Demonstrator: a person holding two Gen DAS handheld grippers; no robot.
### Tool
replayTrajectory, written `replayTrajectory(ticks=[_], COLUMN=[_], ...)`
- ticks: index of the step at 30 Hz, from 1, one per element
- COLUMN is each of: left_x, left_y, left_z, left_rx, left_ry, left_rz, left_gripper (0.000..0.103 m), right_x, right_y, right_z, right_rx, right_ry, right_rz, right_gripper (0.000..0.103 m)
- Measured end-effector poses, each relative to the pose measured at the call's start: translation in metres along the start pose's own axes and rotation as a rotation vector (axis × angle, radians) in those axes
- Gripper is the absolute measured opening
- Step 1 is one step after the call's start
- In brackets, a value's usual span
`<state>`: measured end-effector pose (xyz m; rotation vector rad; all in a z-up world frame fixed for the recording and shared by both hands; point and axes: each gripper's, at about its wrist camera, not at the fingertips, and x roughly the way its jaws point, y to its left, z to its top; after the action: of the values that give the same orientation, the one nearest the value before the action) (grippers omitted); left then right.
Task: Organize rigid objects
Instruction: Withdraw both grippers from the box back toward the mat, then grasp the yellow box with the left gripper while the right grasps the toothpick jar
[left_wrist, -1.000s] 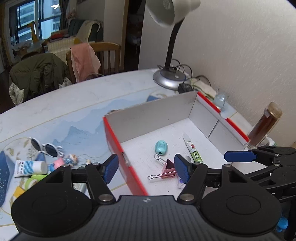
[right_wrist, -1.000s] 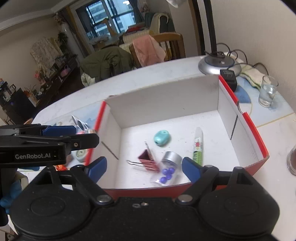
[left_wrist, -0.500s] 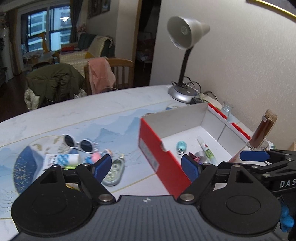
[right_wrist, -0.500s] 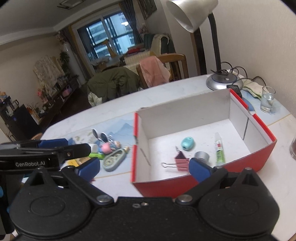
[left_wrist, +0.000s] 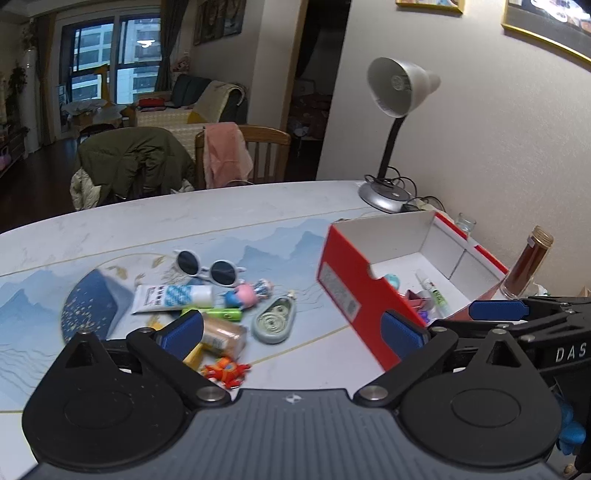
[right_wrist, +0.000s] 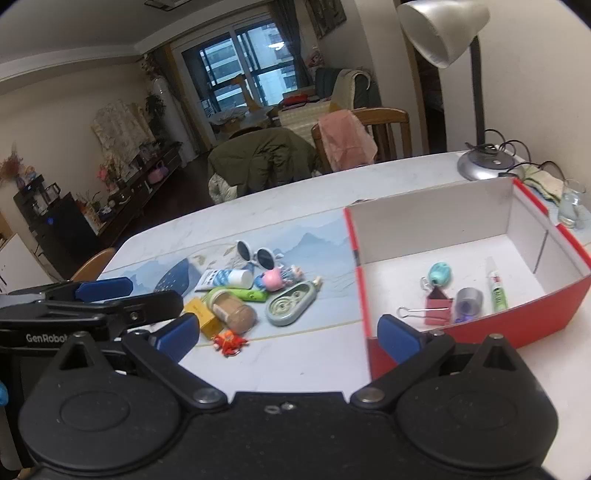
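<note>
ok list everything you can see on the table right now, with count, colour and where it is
box: 1, red outside, white inside, table right
binder clip: 1, pink, in box
small jar: 1, clear, silver cap, in box
glue tube: 1, white-green, in box
small oval thing: 1, teal, in box
sunglasses: 1, white, left of box
tube: 1, white-blue, by sunglasses
correction tape: 1, grey-green, in pile
jar: 1, tan, in pile
toy figure: 1, orange, pile front
desk lamp: 1, silver, far right
left gripper: open, empty
right gripper: open, empty
</note>
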<state>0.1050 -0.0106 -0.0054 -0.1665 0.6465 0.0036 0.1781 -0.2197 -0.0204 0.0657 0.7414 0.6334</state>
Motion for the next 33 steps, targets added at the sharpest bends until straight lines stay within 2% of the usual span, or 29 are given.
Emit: replayTrajectory(ticks=[4, 10, 13, 17, 22, 27, 33], left_x=[0.001, 0.009, 0.014, 0.032, 0.061, 0.09, 0.117], left_y=[0.022, 0.057, 0.078, 0.096, 0.118, 0.13, 0.138], left_z=[-0.014, -0.035, -0.042, -0.05, -0.056, -0.057, -0.057], left_rx=[-0.039, -0.105, -0.15, -0.133, -0.12, -0.053, 0.049], left_ry=[-0.022, -0.061, -0.093, -0.07, -0.034, 0.006, 0.056], left_rz=[0.023, 0.143, 0.157, 0.174, 0.131, 0.105, 0.036], left_gripper=[0.103, 0.103, 0.103, 0.103, 0.103, 0.103, 0.103], right_x=[0.011, 0.033, 0.047, 0.068, 0.097, 0.131, 0.172], right_y=[0.011, 0.025, 0.033, 0.043, 0.056, 0.063, 0.067], right_z=[-0.003, 0.0, 0.003, 0.008, 0.016, 0.02, 0.021], right_rx=[-0.007, -0.036, -0.047, -0.071, -0.119, -0.133, -0.161], right_ry=[0.019, 0.048, 0.062, 0.089, 0.13, 0.201, 0.303], right_rz=[-0.008, -0.021, -0.022, -0.02, -0.016, 0.009, 0.042], right_gripper=[0.103, 0.102, 0.102, 0.101, 0.099, 0.096, 0.086])
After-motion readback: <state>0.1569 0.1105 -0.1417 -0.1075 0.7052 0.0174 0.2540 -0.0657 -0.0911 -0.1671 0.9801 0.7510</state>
